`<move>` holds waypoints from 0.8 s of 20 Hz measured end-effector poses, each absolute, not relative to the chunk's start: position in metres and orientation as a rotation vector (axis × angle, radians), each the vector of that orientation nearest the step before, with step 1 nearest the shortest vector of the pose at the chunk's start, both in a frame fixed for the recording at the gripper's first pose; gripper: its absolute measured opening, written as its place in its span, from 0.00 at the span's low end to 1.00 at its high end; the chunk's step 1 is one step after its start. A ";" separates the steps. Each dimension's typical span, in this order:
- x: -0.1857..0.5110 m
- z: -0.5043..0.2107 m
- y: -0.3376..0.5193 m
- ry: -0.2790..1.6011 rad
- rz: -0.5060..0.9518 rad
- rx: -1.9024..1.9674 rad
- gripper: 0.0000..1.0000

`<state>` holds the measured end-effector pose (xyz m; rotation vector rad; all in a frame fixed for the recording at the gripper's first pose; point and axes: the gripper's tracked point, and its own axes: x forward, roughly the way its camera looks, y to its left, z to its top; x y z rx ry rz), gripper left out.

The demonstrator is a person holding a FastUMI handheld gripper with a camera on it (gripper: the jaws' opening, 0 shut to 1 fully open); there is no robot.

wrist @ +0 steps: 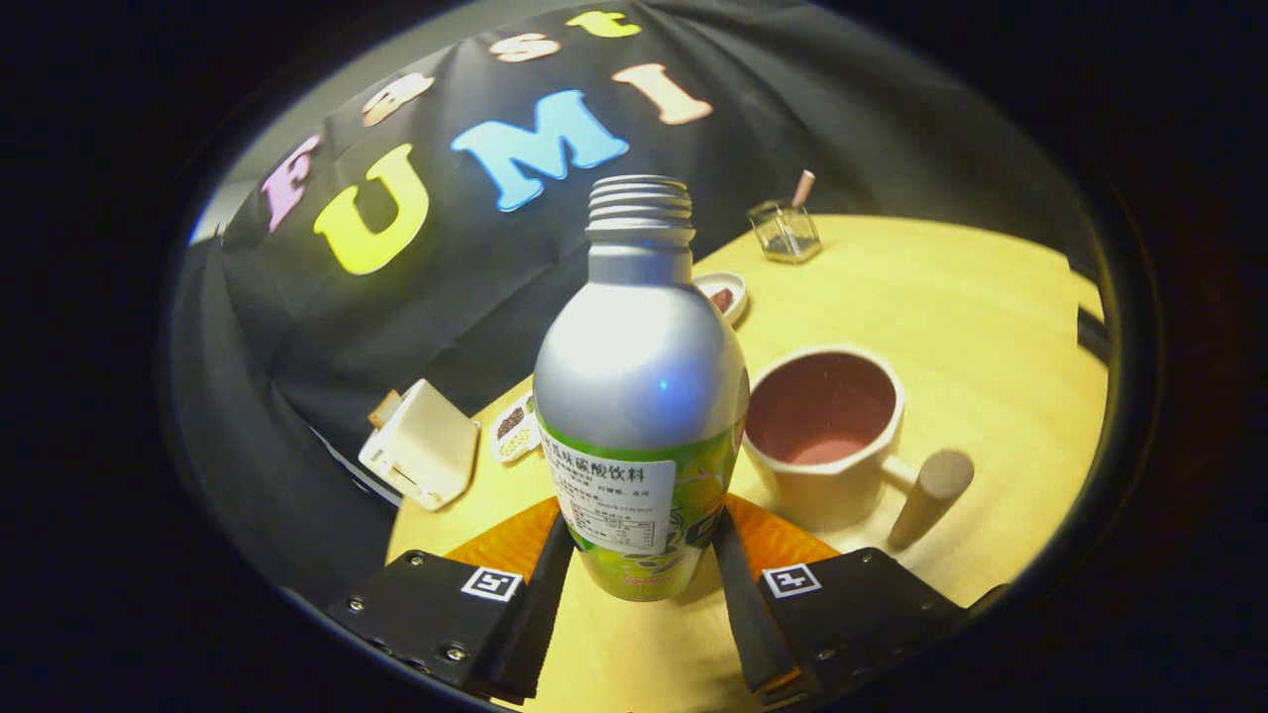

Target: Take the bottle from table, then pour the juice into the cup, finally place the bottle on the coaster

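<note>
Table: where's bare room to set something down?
Free: the wide table stretch beyond the cup, up to the glass holder. Crowded: around the bottle held between the gripper fingers, with the small dish behind.

The hand-held gripper (642,569) reaches forward low over the surface (971,327), its two fingers (543,604) spread, one on each side of the bottle (639,396), both pressing its lower body.
</note>
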<state>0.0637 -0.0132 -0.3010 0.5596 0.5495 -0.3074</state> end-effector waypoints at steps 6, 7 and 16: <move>0.103 -0.288 0.004 0.524 -0.274 0.367 0.74; 0.109 -0.289 0.005 0.529 -0.273 0.350 0.74; 0.160 -0.303 0.009 0.516 -0.306 0.234 0.74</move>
